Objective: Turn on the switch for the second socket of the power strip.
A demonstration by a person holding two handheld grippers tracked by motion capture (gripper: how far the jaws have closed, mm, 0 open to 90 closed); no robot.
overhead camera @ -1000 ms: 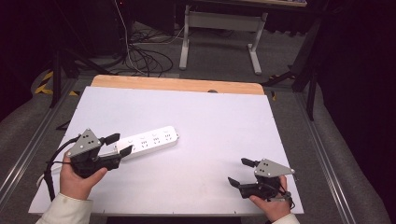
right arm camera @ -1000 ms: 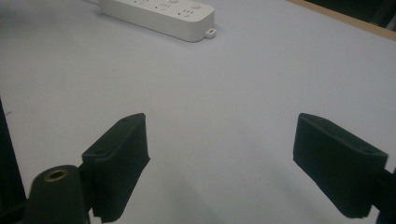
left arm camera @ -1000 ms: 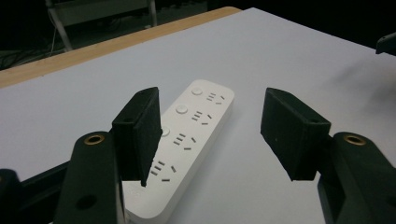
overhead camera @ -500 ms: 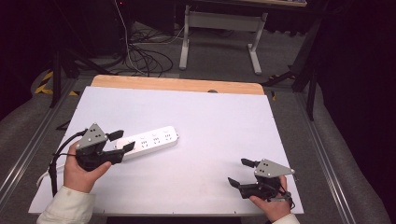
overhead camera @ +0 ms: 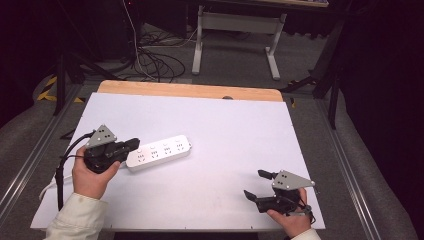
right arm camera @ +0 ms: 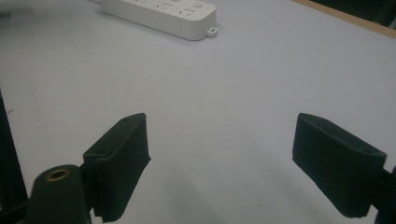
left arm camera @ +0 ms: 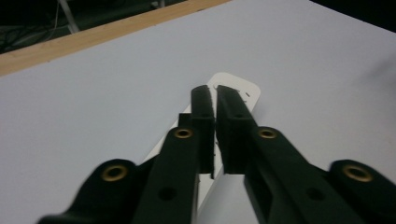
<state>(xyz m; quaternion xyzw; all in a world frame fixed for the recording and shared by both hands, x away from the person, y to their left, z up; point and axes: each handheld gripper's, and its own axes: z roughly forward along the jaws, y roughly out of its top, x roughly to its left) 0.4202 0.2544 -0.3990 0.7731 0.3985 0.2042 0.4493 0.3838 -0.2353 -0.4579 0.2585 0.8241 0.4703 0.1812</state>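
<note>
left gripper [overhead camera: 131,146] sits at the near end of the white power strip [overhead camera: 160,152], jaws pinched almost together above it. strip lies left of centre on the table [overhead camera: 235,130]. right gripper [overhead camera: 257,185] is spread wide, well apart from it. no readable writing.

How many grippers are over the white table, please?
2. The left gripper is at the table's left, jaws nearly closed at the near end of the white power strip. The right gripper, jaws wide open, is near the front right corner.
</note>
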